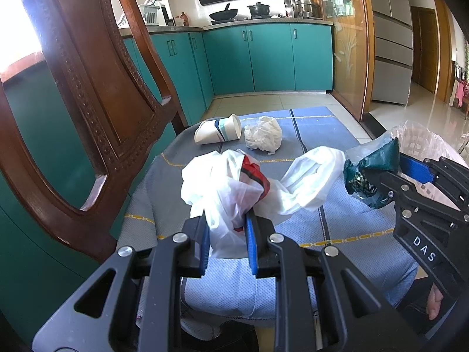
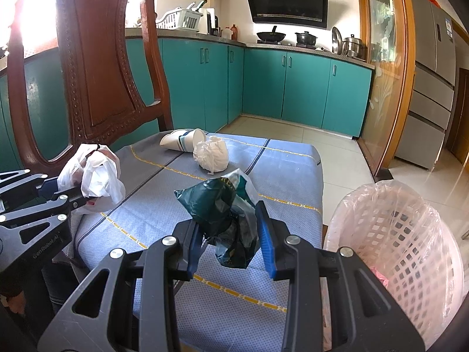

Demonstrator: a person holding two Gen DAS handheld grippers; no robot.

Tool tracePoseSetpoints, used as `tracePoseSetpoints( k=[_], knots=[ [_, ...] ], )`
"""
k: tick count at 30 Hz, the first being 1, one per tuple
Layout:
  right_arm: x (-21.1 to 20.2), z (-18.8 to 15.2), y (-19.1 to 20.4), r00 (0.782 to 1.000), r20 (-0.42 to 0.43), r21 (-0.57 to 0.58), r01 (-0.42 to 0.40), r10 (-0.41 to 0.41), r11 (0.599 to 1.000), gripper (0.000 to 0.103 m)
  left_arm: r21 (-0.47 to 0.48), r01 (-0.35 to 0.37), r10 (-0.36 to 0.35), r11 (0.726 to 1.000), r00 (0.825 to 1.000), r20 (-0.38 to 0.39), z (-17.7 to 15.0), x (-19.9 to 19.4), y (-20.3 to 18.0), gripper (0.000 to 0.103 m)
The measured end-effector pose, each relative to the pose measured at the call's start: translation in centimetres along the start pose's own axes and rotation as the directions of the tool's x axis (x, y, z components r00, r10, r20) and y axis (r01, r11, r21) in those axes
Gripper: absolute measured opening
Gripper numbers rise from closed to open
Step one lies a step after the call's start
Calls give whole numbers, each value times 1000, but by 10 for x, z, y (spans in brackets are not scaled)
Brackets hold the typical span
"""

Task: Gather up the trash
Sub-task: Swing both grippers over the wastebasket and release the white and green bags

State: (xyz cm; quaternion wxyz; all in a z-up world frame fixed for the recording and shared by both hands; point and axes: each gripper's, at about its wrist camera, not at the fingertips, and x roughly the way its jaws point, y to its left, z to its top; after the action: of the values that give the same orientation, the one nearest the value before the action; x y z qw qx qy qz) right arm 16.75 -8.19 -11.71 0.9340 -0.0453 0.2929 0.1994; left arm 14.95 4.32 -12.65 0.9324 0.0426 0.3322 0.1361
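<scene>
1. Left tongs (image 1: 227,228): tilted down over the blue cloth (image 1: 337,223), clamped on a white bag (image 1: 234,193) with a red-and-black scrap tucked in its folds; bag lifted off the cloth, loose ends flaring up and to the right.
2. Right tongs (image 2: 231,234): tilted down likewise, pinched on a dark green wrapper (image 2: 222,214) with a clear-and-white piece crumpled into it; wrapper off the cloth, bulging above the blue pads (image 2: 268,246).
3. Both tongs side by side, apart, each visible at the edge of the other's view: right tongs at the right of the left view with the wrapper, left tongs at the left of the right view with the bag.
4. A bit of a hand (image 1: 435,305) visible under the right tongs' frame in the left view.
5. Still on the cloth, toward the far end: a paper cup (image 1: 218,133) on its side, mouth toward a crumpled white tissue (image 1: 263,136) just beside it.
6. Pink lattice bin (image 2: 410,234) with a clear liner, just right of the right tongs, beside the cloth's edge.
7. Carved wooden chair back (image 2: 88,58) upright along the left edge of the cloth, close to the left tongs.
8. Behind: teal cabinets (image 2: 293,88), a counter (image 2: 304,47) with wok and pots, a range hood, a fridge at far right.
</scene>
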Motion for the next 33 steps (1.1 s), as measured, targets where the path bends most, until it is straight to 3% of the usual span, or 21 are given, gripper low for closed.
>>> tracePoseSetpoints(
  k=[6, 9, 12, 15, 19, 23, 27, 29, 33],
  knots=[
    [-5, 3, -4, 1000, 19, 16, 2, -2, 1000, 35, 0, 1, -1, 1000, 1000, 17, 2, -4, -1, 22],
    [-19, 8, -15, 996, 83, 33, 30, -33, 999, 35, 7, 16, -16, 1000, 999, 42, 6, -13, -4, 21],
    [-41, 13, -44, 983, 163, 90, 75, -89, 993, 35, 21, 45, -46, 999, 996, 73, 14, -23, -14, 21],
    [-54, 11, -77, 974, 172, 153, 119, -145, 981, 35, 44, 106, -110, 993, 989, 95, 24, -28, -32, 21],
    [-60, -3, -126, 967, 100, 251, 202, -233, 947, 35, 76, 218, -225, 973, 970, 89, 34, -28, -64, 21],
    [-50, -22, -164, 969, -67, 314, 247, -238, 917, 35, 119, 318, -326, 941, 943, 63, 40, -23, -103, 21],
    [-30, -43, -183, 932, -249, 296, 333, -265, 895, 37, 171, 386, -398, 907, 916, 42, 43, -20, -141, 21],
    [-34, -48, -191, 930, -253, 331, 343, -268, 879, 44, 185, 405, -418, 895, 908, 33, 44, -16, -155, 21],
    [-66, -48, -211, 950, -135, 470, 312, -282, 826, 70, 200, 465, -472, 863, 882, -15, 46, -3, -177, 22]
  ],
)
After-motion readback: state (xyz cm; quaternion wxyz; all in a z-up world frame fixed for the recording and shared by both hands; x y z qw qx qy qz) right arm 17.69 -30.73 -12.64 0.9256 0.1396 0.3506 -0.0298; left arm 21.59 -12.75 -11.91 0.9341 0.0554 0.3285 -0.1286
